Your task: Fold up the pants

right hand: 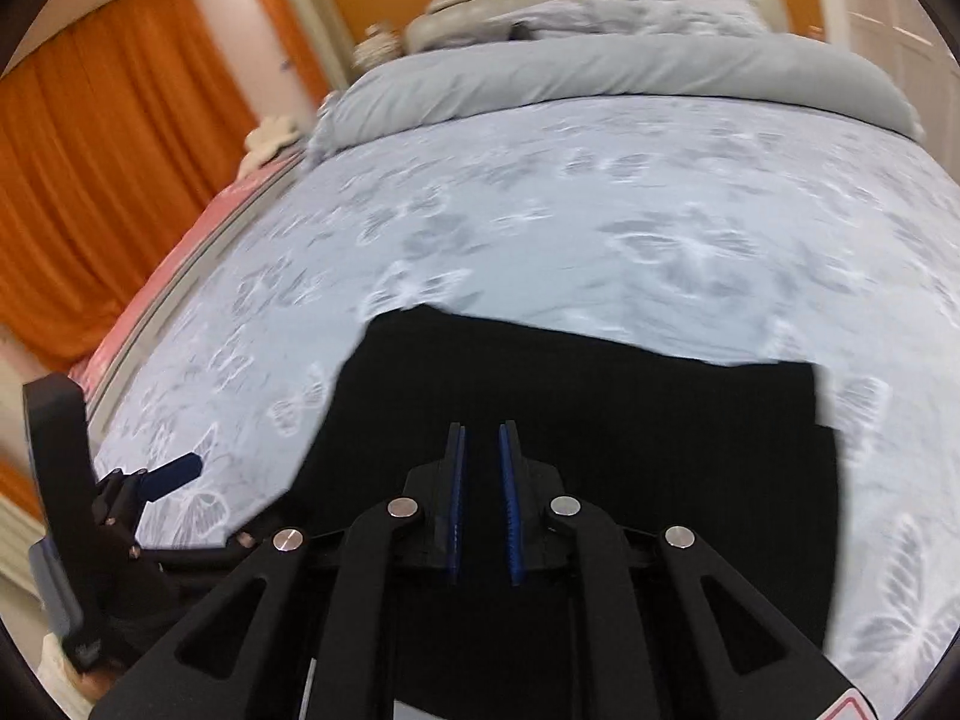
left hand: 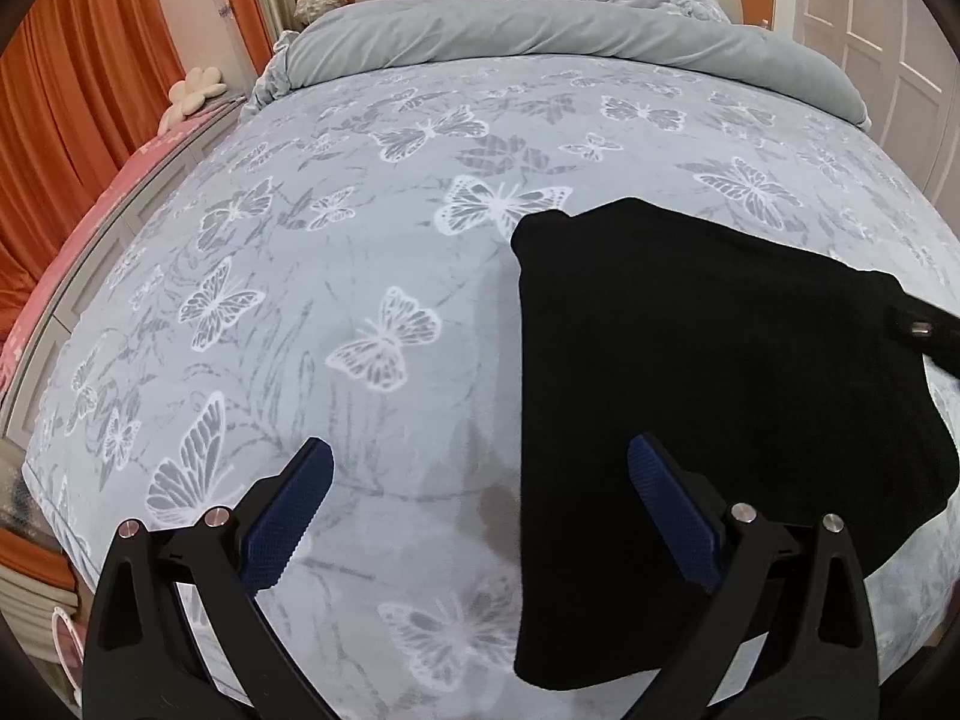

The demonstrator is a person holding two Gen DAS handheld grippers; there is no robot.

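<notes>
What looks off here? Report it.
Little stands out. A faint dark stain marks the butterfly bedspread between the left claw's wide-open jaws. The folded black pants lie flat but skewed to the bed's edges, with an uneven far edge. The right-wrist view is motion-blurred.

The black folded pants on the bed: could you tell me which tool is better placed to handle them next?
Probably the right tool: it sits directly above the black folded pants; the left tool, wide open, straddles their left edge.
</notes>
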